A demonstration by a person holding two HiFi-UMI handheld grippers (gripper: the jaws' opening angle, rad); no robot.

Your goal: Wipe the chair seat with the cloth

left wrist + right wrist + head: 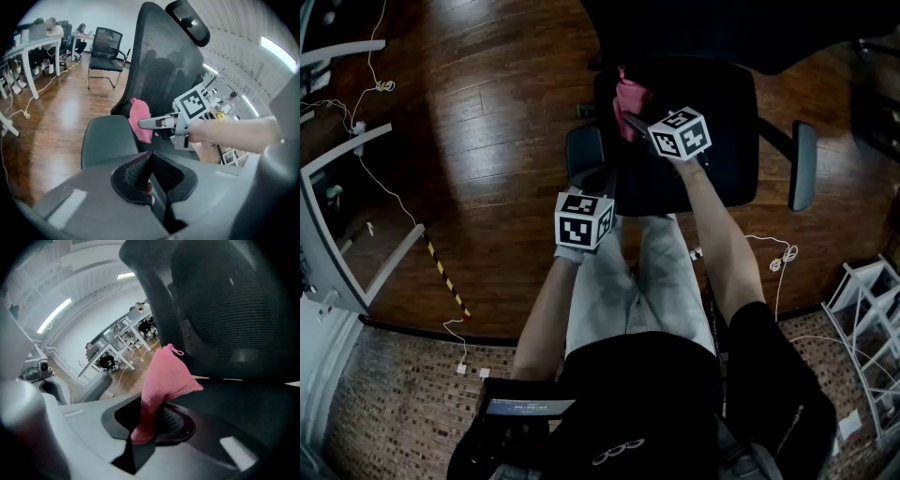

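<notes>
The chair seat [727,131] fills the top centre of my head view, dark and broad. The pink cloth [630,98] hangs over the seat's left edge, bunched. My right gripper [151,423] has its jaws pinched on the cloth's lower end. I judge the bare stretch to wipe lies right of the cloth. My left gripper [144,174], jaws pressed together on nothing, hangs lower in frame, beside the armrest [584,155].
</notes>
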